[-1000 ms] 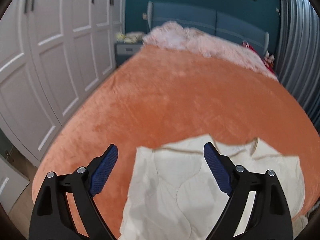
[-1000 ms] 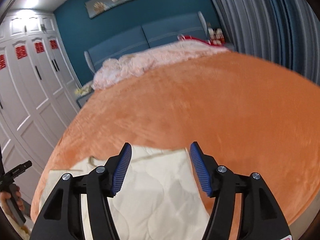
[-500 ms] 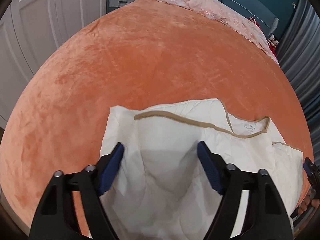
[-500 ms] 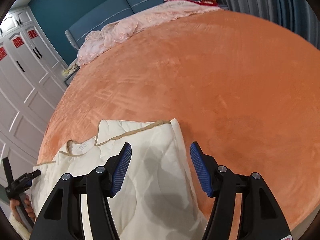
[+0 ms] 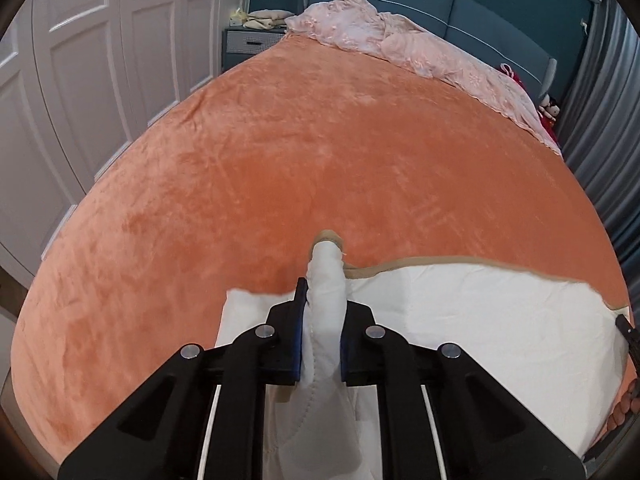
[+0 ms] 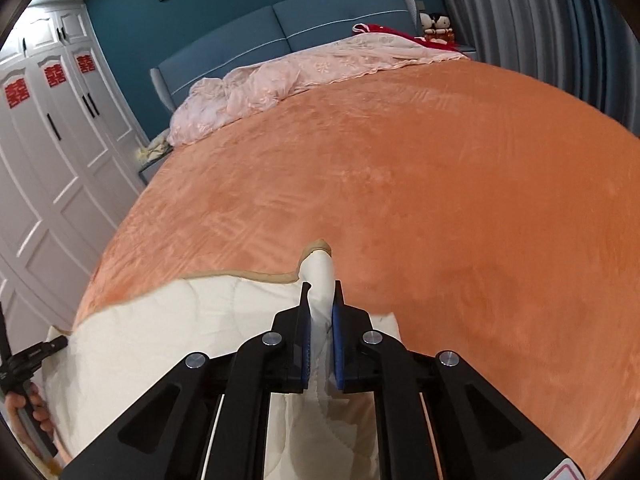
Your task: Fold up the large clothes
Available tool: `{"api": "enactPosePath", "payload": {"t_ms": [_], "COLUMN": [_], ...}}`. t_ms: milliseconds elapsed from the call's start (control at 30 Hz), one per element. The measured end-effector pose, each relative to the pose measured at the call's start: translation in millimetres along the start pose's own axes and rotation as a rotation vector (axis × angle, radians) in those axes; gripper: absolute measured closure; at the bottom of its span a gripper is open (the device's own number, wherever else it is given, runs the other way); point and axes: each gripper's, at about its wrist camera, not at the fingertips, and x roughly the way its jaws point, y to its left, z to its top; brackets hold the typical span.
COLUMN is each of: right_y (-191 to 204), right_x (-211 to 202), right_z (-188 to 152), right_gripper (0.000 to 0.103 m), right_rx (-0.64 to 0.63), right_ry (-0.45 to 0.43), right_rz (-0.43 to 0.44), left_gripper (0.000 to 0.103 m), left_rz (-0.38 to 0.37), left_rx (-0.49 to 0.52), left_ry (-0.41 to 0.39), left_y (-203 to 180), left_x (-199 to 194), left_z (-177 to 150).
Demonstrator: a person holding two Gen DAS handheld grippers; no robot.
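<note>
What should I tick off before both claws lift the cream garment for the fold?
1. Left claw shut on the cream garment: ok; it has just closed.
2. Right claw shut on its pinch of fabric: ok; it too has just closed.
3. Tan trim in view at the far edge: ok.
4. Orange blanket bare beyond the garment: ok.
5. Blanket caught in either pinch: cannot tell.

Your left gripper (image 5: pixel 323 312) points down and forward, its jaws just closed and pinching a fold of the cream quilted garment (image 5: pixel 460 320). Your right gripper (image 6: pixel 321 320) matches it, jaws just closed on the same garment's other corner. Your left hand (image 6: pixel 36 408) shows at the right wrist view's lower left edge.
</note>
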Motion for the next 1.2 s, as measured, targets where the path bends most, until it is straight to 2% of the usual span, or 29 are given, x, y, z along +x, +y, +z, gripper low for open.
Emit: {"api": "enactPosePath", "payload": {"t_ms": [267,400,767,1000,1033,1067,1133,1200], "right_y": [-7.6,-17.4,-18.1,-20.7,-23.3,-24.8,-23.5,-12.3], "right_x": [60.0,74.3,90.8,88.6,84.9,74.8,42.2,15.1], "right_z": [-18.7,-31.6,-47.1,-41.9,-37.5,-30.6,-19.4,-11.3], "right_gripper": [0.095,0.095,0.094,0.090,0.078,0.071,0.057,0.048], "right_rx": [0.007,0.030,0.034,0.052,0.062,0.076,0.086,0.062], "right_ry": [0.104,0.131,0.117,0.133,0.142,0.136,0.038,-0.041], "right_rz": [-0.093,-0.088,-0.086,-0.067,-0.067,-0.094,-0.135,-0.131], "left_gripper": [0.090,0.087,0.085,0.082,0.078,0.054,0.018,0.018], "left_rz": [0.104,0.114,0.136,0.118,0.110,0.119,0.193,0.181], "left_rx": [0.044,0.049,0.069,0.056,0.053,0.048,0.043,0.046], "left_ry": [0.067,0.064,0.011,0.028,0.042,0.047,-0.005,-0.055], "left_y": [-4.2,-0.2,-4.0,-1.2,0.2,1.5,5.8,5.2], "left_x": [59.8,74.9,88.2,81.1,75.9,68.9,39.5,12.6], "left_z": [-12.5,-27.0,-41.0,-35.9,-31.9,-28.3,-20.7,-13.2]}}
